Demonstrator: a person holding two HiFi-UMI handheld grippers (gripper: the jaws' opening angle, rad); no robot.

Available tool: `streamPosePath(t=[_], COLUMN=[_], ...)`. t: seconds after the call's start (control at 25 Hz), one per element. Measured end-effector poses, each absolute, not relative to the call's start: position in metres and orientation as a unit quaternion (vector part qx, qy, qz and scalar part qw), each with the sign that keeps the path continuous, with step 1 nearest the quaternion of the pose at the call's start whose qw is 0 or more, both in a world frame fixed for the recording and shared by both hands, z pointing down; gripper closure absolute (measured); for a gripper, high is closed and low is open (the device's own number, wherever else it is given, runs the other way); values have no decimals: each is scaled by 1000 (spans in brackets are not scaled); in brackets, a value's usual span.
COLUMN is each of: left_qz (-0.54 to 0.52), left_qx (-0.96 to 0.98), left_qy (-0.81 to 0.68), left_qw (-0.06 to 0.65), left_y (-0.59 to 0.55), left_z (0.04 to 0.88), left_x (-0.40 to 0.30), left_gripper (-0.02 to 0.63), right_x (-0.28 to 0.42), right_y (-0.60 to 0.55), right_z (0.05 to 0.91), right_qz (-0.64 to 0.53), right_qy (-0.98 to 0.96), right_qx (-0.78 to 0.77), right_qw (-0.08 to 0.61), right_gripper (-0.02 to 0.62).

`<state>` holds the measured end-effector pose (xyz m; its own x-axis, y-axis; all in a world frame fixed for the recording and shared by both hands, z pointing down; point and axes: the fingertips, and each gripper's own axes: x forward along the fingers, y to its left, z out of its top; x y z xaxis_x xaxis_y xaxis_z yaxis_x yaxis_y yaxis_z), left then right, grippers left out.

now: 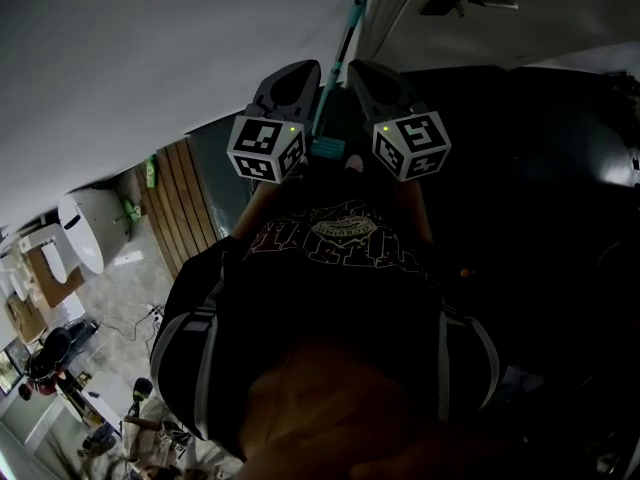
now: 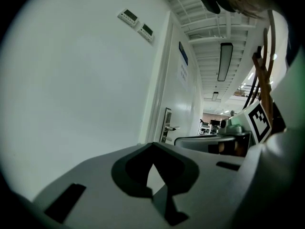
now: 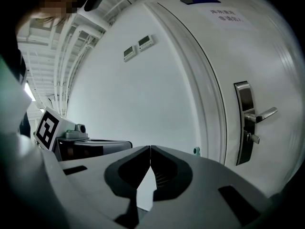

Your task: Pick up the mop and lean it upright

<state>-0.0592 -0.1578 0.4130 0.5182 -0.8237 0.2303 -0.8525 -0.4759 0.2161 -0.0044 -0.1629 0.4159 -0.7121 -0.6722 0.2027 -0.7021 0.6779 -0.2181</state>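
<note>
Left gripper [image 2: 152, 144]: jaws shut, nothing between them. Right gripper [image 3: 150, 147]: same. The teal mop handle [image 1: 340, 63] sits between the two grippers, its long axis running away toward the white wall [image 1: 150, 48], slightly nearer the left. Judged: already leaning upright.

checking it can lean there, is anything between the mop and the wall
Nothing visible stands between them. The mop handle runs up between the two claws, its teal tip by the white wall beside the door frame. The left claw and right claw are both shut and empty.
</note>
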Motion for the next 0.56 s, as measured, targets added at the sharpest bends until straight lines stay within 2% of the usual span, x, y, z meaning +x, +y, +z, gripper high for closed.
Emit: streamPosePath(t=[0.56], left_qz=[53], left_qx=[862], left_qy=[-482], left_qw=[145], left_y=[-155], left_z=[409], left_x=[-55], left_gripper=[558], right_x=[-3], right_y=[-159], right_z=[411], right_qz=[137], right_qy=[-915], right_qx=[377], right_qw=[51], right_gripper=[576])
